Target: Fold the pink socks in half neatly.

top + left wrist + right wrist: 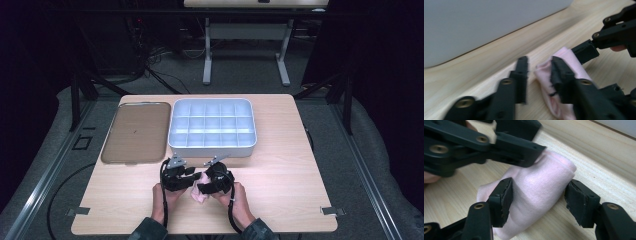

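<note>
Both my grippers meet near table's (280, 200) front edge over pink cloth (200, 192). Right gripper (537, 202) jaws wide, straddling cloth. Left gripper (539, 66) jaws parted, one jaw touching cloth. Compartment box (212, 127), tray (137, 132) toward far edge.

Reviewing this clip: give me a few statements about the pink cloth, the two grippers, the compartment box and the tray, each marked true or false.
1. A rolled pink cloth lies on the wooden table between the two grippers. True.
2. The right gripper has its jaws apart on either side of the cloth. True.
3. The white compartment box holds several pink cloths. False: its compartments look empty.
4. The brown tray sits to the right of the box in the high view. False: it sits to the left of it.
5. The left gripper is clamped shut with no gap between its jaws. False: its jaws stand apart, one against the cloth's edge.
</note>
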